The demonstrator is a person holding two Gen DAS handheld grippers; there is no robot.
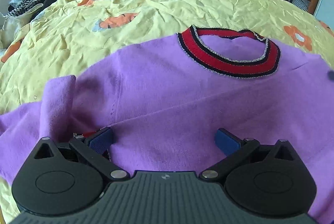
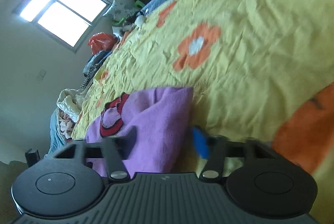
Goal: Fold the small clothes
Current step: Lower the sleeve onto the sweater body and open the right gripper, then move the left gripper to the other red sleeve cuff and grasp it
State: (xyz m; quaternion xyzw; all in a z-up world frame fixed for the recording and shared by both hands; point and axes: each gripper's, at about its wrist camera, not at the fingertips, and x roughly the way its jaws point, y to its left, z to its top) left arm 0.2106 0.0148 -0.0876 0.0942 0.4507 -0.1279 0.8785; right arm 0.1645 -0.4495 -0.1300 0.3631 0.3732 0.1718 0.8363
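A: Purple sweater [image 1: 167,86] lies spread on the yellow bedsheet [image 1: 146,7], collar [image 1: 229,53] up, 1 sleeve flipped inward.

B: Early days. Left gripper [image 1: 165,140] gapes wide, empty; right gripper [image 2: 165,140] pinches a purple fold.

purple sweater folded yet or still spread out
Mostly spread: the purple sweater lies open on the yellow bedspread, its red collar showing. Only one edge by the left is turned up.
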